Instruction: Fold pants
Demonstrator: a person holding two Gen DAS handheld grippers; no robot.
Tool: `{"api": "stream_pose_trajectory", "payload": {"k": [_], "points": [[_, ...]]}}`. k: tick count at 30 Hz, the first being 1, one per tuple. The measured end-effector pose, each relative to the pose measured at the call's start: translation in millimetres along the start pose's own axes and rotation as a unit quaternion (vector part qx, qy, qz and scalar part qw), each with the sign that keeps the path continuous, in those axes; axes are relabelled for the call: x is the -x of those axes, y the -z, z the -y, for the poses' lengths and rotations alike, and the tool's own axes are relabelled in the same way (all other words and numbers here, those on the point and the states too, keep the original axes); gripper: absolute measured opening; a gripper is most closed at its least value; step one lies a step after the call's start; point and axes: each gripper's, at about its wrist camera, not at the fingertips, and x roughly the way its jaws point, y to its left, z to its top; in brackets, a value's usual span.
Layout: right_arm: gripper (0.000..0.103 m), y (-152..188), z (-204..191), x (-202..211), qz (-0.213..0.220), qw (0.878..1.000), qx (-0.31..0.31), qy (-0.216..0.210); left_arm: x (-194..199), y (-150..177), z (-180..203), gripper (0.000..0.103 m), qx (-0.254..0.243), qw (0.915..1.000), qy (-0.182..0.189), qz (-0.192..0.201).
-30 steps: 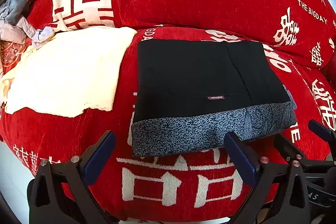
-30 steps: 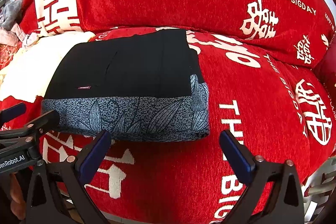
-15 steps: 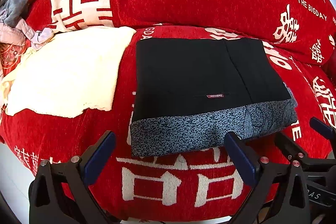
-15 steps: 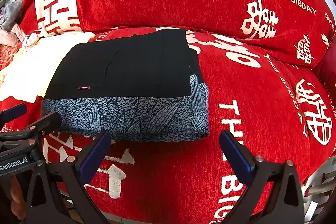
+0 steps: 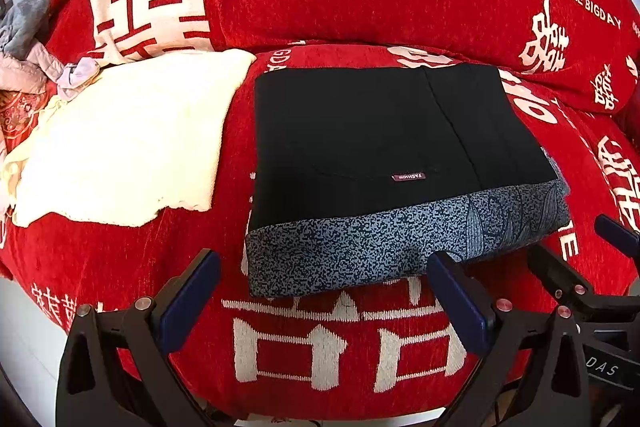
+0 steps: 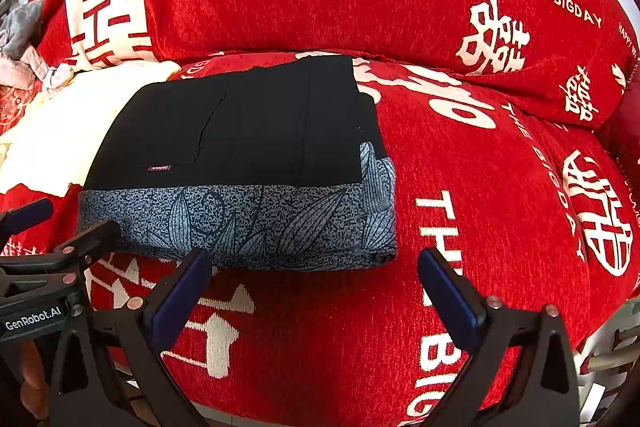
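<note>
In the left wrist view I am looking past my left tool (image 5: 320, 297), spread wide and gripping nothing, at the folded pants (image 5: 392, 155) lying centre frame, long axis left-right, on the red sofa (image 5: 320, 347); a cream cloth (image 5: 120, 143) lies at left. In the right wrist view my right tool (image 6: 316, 291), equally spread and empty, is sitting near the pants' (image 6: 240, 163) lower right corner, which only this view shows.

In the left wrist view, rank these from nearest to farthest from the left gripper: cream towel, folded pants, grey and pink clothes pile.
From the left gripper:
1. Folded pants, just ahead, slightly right.
2. Cream towel, ahead left.
3. Grey and pink clothes pile, far left edge.
</note>
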Motion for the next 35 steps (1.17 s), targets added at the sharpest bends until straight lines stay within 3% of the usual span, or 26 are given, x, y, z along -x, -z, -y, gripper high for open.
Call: {"api": "stream_pose_trajectory", "payload": {"k": [13, 16, 35], "points": [[0.103, -1, 3, 4, 0.005, 1.000, -0.007, 0.001, 0, 1, -10, 0.103, 0.010, 0.9996, 0.026, -0.006], [0.103, -1, 3, 5, 0.006, 1.000, -0.007, 0.001, 3, 3, -14, 0.103, 0.027, 0.9996, 0.004, 0.005], [0.103, 9, 1, 10, -0.003, 1.000, -0.007, 0.011, 8, 8, -9, 0.103, 0.012, 0.9999, 0.009, 0.008]]}}
